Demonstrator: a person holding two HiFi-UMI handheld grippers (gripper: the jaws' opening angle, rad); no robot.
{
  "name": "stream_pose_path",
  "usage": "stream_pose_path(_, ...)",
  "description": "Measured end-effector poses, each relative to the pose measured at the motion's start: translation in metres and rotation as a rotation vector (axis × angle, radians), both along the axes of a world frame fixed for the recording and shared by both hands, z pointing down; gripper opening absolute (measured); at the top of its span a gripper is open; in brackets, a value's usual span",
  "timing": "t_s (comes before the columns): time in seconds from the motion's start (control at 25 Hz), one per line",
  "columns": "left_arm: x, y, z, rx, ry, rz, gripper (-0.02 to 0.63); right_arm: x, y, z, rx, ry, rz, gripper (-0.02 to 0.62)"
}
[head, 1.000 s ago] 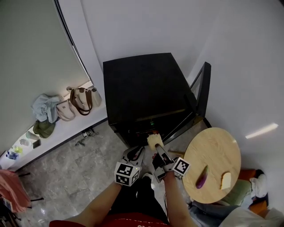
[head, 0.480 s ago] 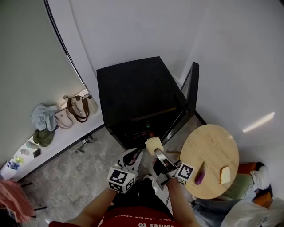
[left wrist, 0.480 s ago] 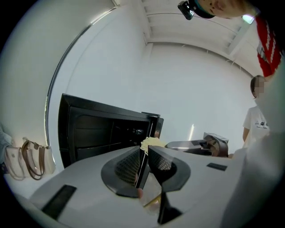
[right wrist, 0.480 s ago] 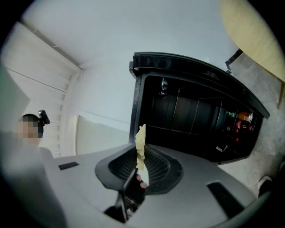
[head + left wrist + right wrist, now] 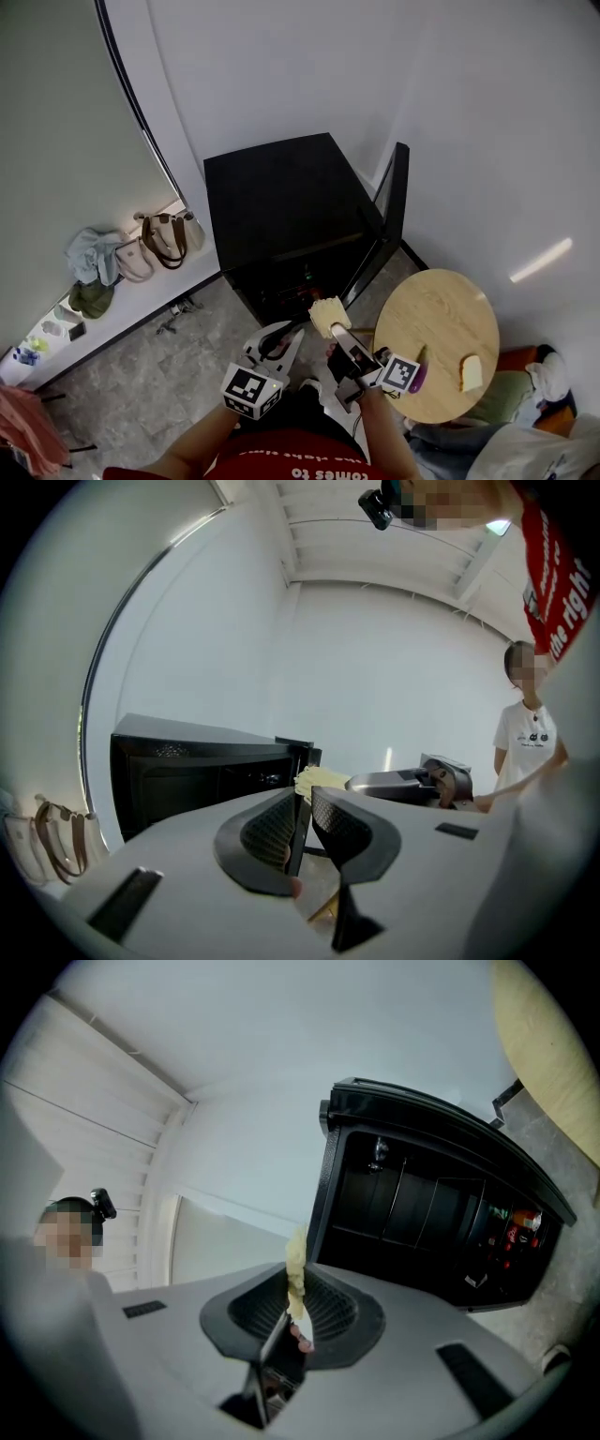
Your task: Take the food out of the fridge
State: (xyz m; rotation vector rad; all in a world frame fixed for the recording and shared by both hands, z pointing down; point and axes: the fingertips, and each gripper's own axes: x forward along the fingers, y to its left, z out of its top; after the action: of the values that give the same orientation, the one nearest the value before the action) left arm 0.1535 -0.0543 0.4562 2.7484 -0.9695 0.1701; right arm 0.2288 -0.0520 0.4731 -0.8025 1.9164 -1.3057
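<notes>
The food (image 5: 328, 314), a pale yellow slab with a ragged, spongy-looking edge, is out in front of the fridge (image 5: 281, 202), just clear of its dark open mouth. It's pinched edge-on between the ribbed pads of the right gripper (image 5: 333, 328). That's a narrow bite on something soft. My worry: a hard squeeze or a swing could tear it or drop it on the stone-patterned floor (image 5: 141, 375) before the fridge. The left gripper (image 5: 286, 336), alongside, has its jaws drawn together on nothing. The glossy black door (image 5: 396, 202) stands open at the fridge's side, so it could be bumped.
</notes>
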Motion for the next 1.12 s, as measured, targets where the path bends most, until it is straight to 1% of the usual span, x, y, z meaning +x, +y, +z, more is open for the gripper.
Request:
stream_pose_path(0.2,0.0,-0.004,-0.028,0.049,0.035,0.037,0.051,0.0,0.005,-0.03,0.044,-0.008,0.01,0.054)
stream_pose_path(0.4,0.001,-0.006,-0.054,0.089,0.066,0.052,0.051,0.001,0.004,-0.05,0.111,0.049,0.012,0.054)
stream_pose_path(0.52,0.004,-0.004,-0.055,0.075,0.09,0.059,0.051,0.001,0.003,-0.057,0.13,0.045,0.012,0.054)
stream_pose_path(0.76,0.008,0.001,-0.057,0.073,0.09,0.063,0.051,0.0,0.005,-0.061,0.148,0.057,0.006,0.054)
stream_pose_path(1.12,0.004,0.007,-0.061,0.081,0.097,0.056,0.051,-0.004,0.013,-0.066,0.175,0.087,-0.013,0.054)
